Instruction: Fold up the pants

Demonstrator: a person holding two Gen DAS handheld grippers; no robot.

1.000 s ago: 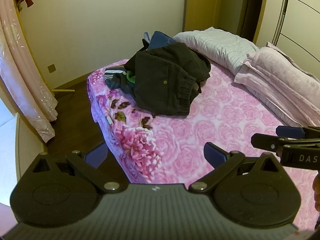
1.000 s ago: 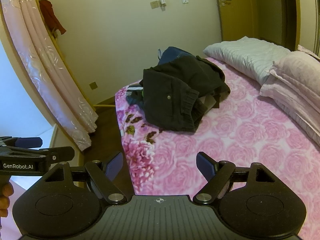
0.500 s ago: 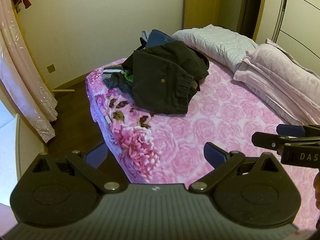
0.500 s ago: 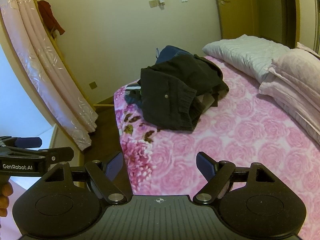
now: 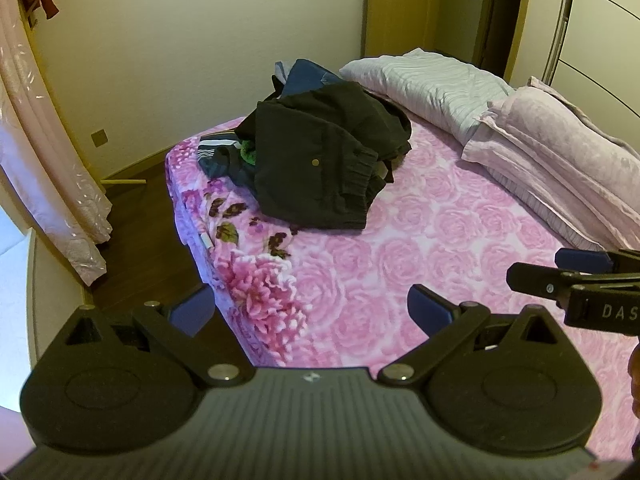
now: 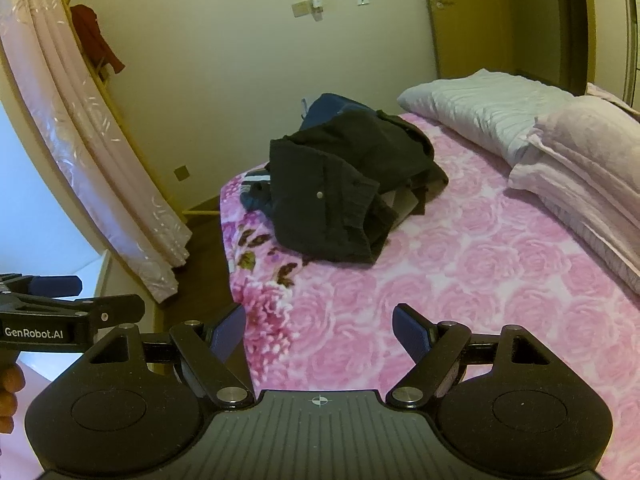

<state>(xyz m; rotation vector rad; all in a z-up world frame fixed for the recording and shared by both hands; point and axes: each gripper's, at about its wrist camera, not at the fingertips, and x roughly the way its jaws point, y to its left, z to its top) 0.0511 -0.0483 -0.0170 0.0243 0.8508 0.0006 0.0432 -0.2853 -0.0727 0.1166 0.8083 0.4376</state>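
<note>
Dark pants (image 5: 320, 168) lie crumpled on top of a heap of clothes at the far left corner of the pink floral bed (image 5: 420, 248); the pants (image 6: 332, 204) show a small round button. My left gripper (image 5: 312, 308) hovers open over the bed's near corner, well short of the heap, with nothing between its fingers. My right gripper (image 6: 320, 328) is open too and empty, at about the same distance. Each gripper appears at the edge of the other's view: the right gripper (image 5: 580, 276) and the left gripper (image 6: 60, 300).
Under the pants lie a blue garment (image 5: 308, 76), a striped piece (image 5: 216, 148) and something green (image 5: 250, 154). A grey quilt (image 5: 432, 84) and pink bedding (image 5: 560, 148) fill the bed's far right. Pink curtains (image 5: 44, 184) hang left, over dark floor (image 5: 140, 240).
Both grippers have drifted slightly; the clothes heap sits a little higher and further off in the views. The jaws stay open.
</note>
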